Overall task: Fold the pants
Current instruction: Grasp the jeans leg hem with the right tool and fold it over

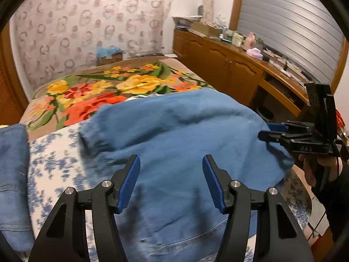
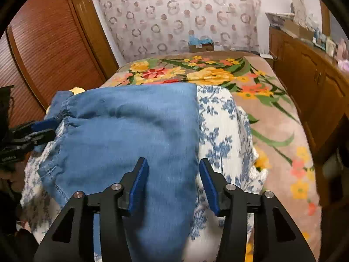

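Note:
The blue pants (image 1: 174, 131) lie folded on a white cloth with blue flowers (image 1: 54, 163) spread over the bed. My left gripper (image 1: 171, 159) hovers open just above the pants, nothing between its blue pads. In the right wrist view the pants (image 2: 130, 131) fill the middle, with a gathered elastic edge at the left. My right gripper (image 2: 173, 161) stands open over the pants' right edge, its pads not pressing the fabric. Each gripper shows in the other's view: the right gripper (image 1: 265, 131) at the pants' right side, the left gripper (image 2: 43, 128) at the gathered left edge.
A flowered blanket (image 1: 130, 83) covers the bed beyond the pants. A wooden cabinet (image 1: 229, 65) with cluttered top runs along the right. Another blue denim piece (image 1: 11, 163) lies at the left. A louvred wooden door (image 2: 48, 48) stands left of the bed. A person's hand (image 1: 309, 170) holds the right gripper.

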